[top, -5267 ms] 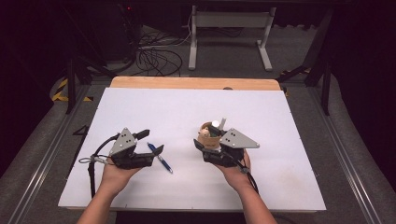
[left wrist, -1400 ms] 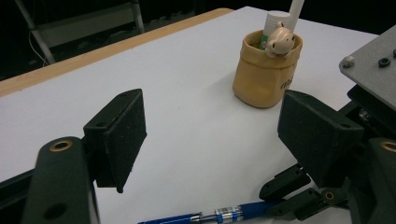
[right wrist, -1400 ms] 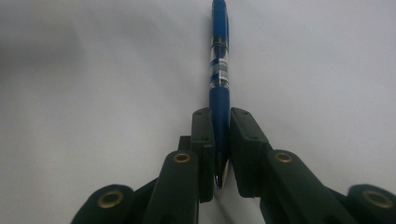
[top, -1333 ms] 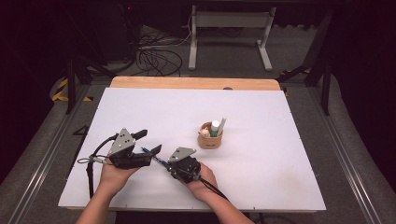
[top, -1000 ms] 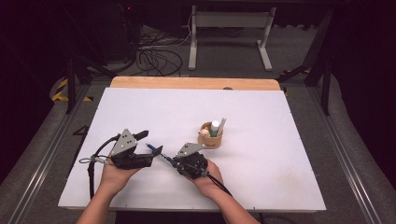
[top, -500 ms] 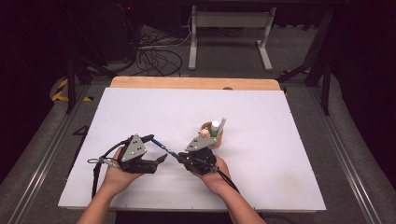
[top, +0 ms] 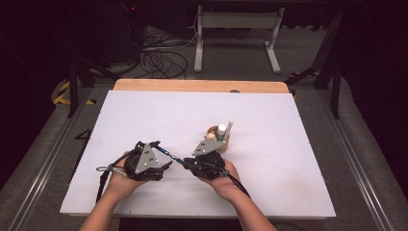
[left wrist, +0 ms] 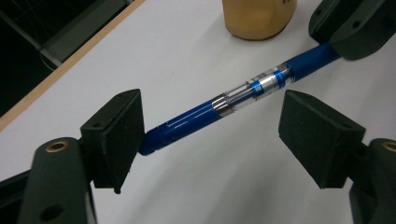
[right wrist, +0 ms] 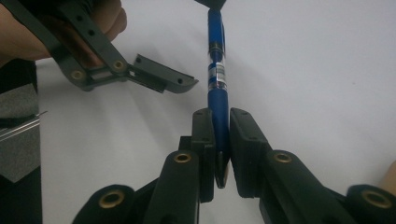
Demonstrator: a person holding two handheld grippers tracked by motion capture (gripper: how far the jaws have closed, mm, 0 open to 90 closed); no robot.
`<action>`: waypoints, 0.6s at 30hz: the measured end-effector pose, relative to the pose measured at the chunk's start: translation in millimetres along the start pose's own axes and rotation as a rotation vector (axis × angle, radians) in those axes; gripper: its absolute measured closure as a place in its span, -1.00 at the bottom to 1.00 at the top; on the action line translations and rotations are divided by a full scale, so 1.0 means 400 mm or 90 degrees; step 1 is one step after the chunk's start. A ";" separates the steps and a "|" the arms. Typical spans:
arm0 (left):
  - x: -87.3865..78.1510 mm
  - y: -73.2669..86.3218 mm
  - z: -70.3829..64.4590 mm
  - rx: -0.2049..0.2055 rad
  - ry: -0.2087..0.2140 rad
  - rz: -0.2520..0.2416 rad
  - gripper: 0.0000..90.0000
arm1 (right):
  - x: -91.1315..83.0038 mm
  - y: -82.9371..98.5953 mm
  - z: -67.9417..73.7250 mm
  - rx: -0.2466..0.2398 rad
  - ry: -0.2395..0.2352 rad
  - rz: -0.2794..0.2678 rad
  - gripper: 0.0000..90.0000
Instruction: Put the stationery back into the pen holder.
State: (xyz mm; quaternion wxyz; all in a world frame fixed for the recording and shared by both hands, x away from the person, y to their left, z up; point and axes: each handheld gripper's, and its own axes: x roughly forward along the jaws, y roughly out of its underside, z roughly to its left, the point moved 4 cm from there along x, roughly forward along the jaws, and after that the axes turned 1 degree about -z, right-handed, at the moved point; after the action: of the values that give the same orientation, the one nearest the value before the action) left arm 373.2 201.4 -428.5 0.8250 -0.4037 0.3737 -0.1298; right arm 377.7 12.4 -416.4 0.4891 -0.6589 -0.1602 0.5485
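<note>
The right gripper (right wrist: 220, 140) is clamped on one end of a blue pen (right wrist: 216, 88), its jaws pinched flat against the barrel so the pen sticks straight out ahead of them, lifted off the white table (top: 288, 144). That long free stretch looks deliberate: it leaves the clear middle section with its silver band and the far end exposed for the other tool to take. The left gripper (left wrist: 212, 133) is spread wide, one jaw on each side of the pen (left wrist: 224, 100), with the pen's tip end close against the inner face of the jaw on the left of its view and the other jaw standing well apart from the barrel. So the pen lies across the gap between the open jaws, not yet gripped there; this looks like a handover or a pull-apart of cap and body. Just beyond the right gripper (top: 185, 162) stands a small wooden holder (top: 217, 136) with a few upright items in it, a likely destination for the pen (top: 169, 155).
</note>
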 end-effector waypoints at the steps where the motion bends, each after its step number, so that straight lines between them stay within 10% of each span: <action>1: 0.001 0.001 -0.001 0.006 -0.004 0.004 -0.44 | -0.002 -0.001 0.001 -0.002 -0.004 0.001 0.81; 18: 0.009 0.008 -0.022 0.066 -0.008 0.034 0.27 | -0.033 -0.018 0.005 0.005 -0.046 -0.020 0.80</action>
State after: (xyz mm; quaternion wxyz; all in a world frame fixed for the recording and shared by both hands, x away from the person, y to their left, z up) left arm 368.9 196.6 -436.3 0.8501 -0.3512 0.3722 -0.1241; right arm 373.6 6.8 -402.8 0.4939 -0.6342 -0.1858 0.5651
